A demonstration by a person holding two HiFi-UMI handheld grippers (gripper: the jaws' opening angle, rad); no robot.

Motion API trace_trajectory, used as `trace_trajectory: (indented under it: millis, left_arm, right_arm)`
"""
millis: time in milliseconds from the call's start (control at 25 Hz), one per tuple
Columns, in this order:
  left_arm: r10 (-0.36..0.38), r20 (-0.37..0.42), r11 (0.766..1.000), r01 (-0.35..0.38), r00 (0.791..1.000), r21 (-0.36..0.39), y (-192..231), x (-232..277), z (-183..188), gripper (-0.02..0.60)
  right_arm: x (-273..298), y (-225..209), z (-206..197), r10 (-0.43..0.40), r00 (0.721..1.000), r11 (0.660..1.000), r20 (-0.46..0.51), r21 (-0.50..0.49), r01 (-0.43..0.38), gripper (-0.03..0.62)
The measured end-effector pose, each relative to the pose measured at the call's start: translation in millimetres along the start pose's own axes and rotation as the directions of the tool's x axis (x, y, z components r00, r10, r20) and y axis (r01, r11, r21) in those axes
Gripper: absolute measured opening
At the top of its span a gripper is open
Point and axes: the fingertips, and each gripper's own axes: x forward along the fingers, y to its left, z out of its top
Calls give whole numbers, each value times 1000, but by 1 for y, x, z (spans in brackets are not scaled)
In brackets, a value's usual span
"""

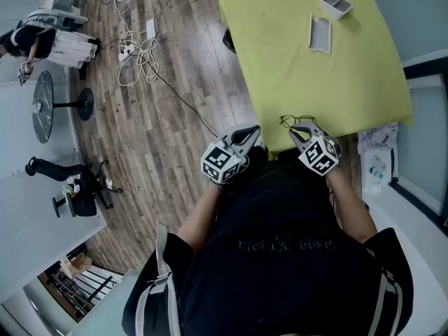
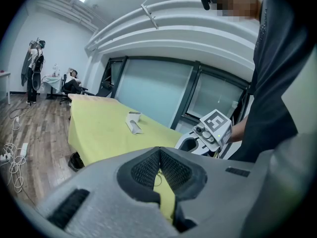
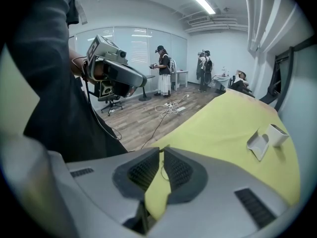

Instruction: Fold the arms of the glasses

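Observation:
Thin-rimmed glasses (image 1: 297,120) lie on the yellow table (image 1: 301,68) close to its near edge. My right gripper (image 1: 297,132) hovers just in front of them, my left gripper (image 1: 252,131) a little further left, off the table's corner. In the left gripper view the jaws (image 2: 159,151) are shut with nothing held, and a bit of the wire frame (image 2: 157,179) shows below the pads. The right gripper view has its jaws (image 3: 162,151) shut too, with the frame (image 3: 163,172) seen beyond them. Each gripper appears in the other's view: the right gripper (image 2: 208,135) and the left gripper (image 3: 114,68).
A white open glasses case (image 1: 320,33) and a small white tray (image 1: 336,4) lie at the table's far side. Cables and a power strip (image 1: 136,51) lie on the wooden floor to the left. A round table (image 1: 43,106), chairs and people stand further off.

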Motion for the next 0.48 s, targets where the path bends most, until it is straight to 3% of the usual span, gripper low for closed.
trace_trajectory:
  millis: [480]
  left_arm:
    - [-13, -7, 1000, 13, 1000, 1, -5, 8, -1, 18]
  right_arm:
    - [-13, -16, -24, -23, 1000, 992, -11, 125, 24, 43]
